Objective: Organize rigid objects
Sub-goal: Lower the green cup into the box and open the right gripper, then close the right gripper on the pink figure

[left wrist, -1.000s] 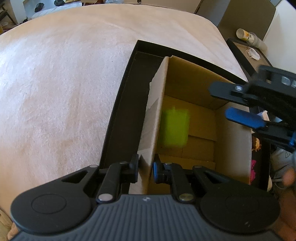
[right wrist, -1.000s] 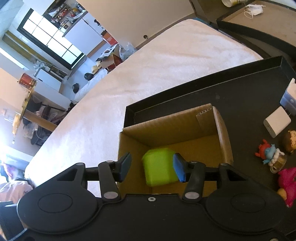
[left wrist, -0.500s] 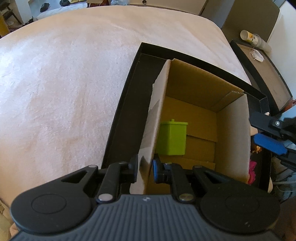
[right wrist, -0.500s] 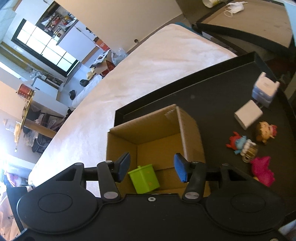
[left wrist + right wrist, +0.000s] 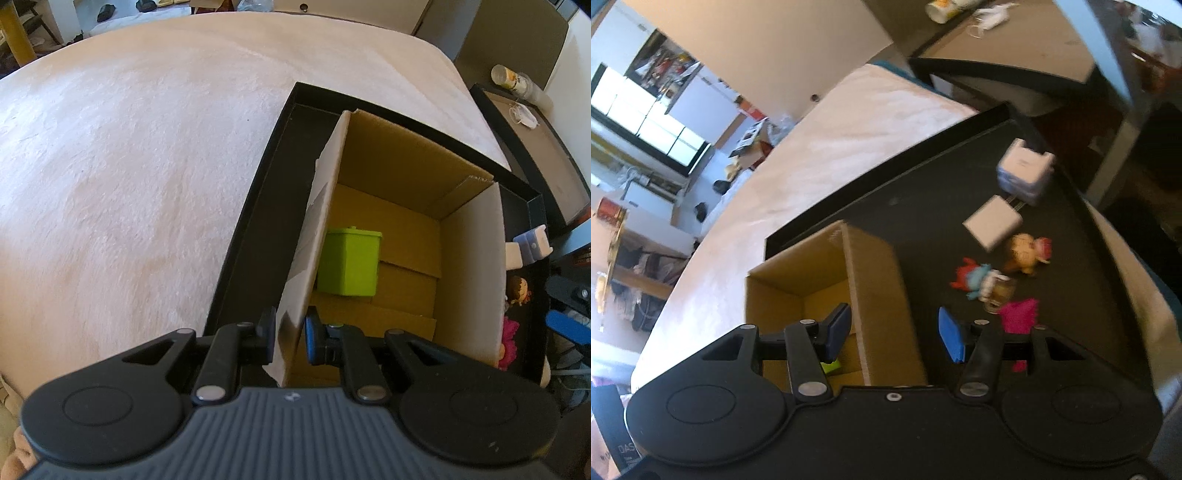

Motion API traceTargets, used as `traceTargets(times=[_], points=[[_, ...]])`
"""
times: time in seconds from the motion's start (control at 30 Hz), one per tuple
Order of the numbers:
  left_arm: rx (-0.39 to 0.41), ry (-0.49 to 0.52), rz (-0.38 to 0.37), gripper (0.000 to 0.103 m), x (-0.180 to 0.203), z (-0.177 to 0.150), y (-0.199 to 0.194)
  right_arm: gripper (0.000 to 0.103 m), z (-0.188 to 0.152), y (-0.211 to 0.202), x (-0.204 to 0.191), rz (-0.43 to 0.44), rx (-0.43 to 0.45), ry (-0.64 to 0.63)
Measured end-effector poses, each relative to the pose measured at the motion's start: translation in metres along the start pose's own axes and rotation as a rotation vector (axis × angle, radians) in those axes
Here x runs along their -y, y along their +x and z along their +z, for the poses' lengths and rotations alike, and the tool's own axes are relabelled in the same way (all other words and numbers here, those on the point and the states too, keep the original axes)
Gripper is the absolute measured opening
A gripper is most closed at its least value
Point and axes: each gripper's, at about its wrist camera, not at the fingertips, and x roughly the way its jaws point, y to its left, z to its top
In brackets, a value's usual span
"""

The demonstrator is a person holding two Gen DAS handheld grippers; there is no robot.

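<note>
A cardboard box (image 5: pixel 469 266) stands open in a black tray (image 5: pixel 255 236) on a pale bed. A green lidded cube (image 5: pixel 349 264) sits upright on the box floor; a sliver of it shows in the right wrist view (image 5: pixel 831 367). My left gripper (image 5: pixel 290 332) is shut on the box's near left wall. My right gripper (image 5: pixel 894 338) is open and empty, above the box's right wall (image 5: pixel 882 295). On the tray lie a white charger (image 5: pixel 993 221), a white-blue block (image 5: pixel 1025 173), a red-blue figure (image 5: pixel 979 282), an orange figure (image 5: pixel 1025 251) and a pink toy (image 5: pixel 1019 315).
A dark side table (image 5: pixel 532 147) beside the bed holds a paper cup (image 5: pixel 511 77) and a face mask (image 5: pixel 524 114). The pale blanket (image 5: pixel 129 166) spreads left of the tray. The right gripper's blue pad shows at the left view's right edge (image 5: pixel 569 326).
The green cube dropped from between my right gripper's fingers onto the box floor. The right gripper then pulled back and to the right, out over the tray. The left gripper kept its hold.
</note>
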Motion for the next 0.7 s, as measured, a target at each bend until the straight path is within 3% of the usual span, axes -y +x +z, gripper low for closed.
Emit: traceTargets(times=[0.4, 0.7], points=[[0.0, -0.011, 0.031, 0.013, -0.001, -0.002, 0.002, 0.064, -0.001, 0.004, 0.044, -0.086, -0.034, 0.072], [0.002, -0.016, 0.056, 0.013, 0.0, -0.004, 0.0, 0.064, 0.008, 0.007, 0.071, -0.048, -0.076, 0.129]])
